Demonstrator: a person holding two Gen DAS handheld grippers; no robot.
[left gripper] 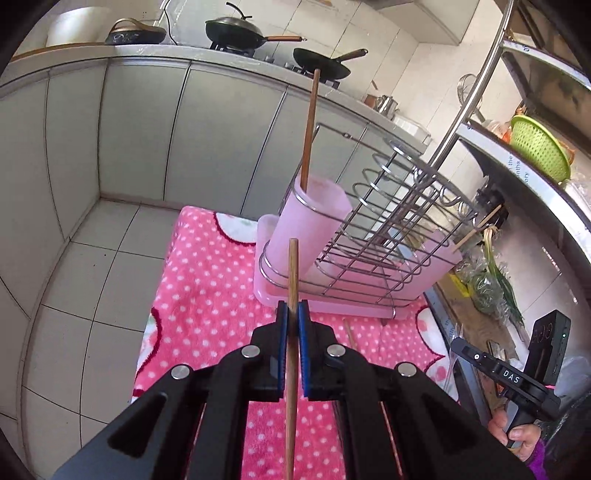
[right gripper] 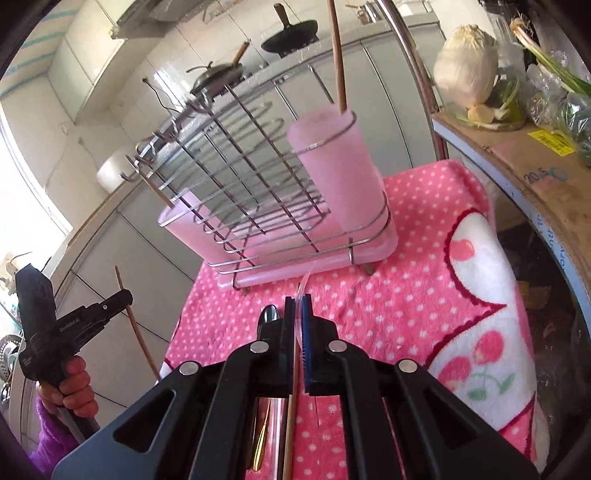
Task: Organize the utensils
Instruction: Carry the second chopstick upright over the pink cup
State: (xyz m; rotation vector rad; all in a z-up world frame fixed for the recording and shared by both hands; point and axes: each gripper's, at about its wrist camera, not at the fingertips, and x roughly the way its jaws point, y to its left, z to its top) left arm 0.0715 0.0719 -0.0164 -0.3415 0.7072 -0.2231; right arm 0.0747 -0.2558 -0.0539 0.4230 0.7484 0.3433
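Pink dotted blanket [left gripper: 207,295] below: left claw [left gripper: 293,314] grips chopstick [left gripper: 293,280]; "DAS"-marked right claw [right gripper: 299,306] pinches clear straw [right gripper: 303,282].

Cabinets: ahead of your left tool, grey doors [left gripper: 147,129] under a pale counter [left gripper: 258,59].
Floor: pale tiles [left gripper: 74,295] below, to its left.
Stove: two dark woks [left gripper: 236,31] far ahead.
Shelf: steel frame [left gripper: 476,85] to its right.
Light: bright window [right gripper: 14,177] left of your right tool.
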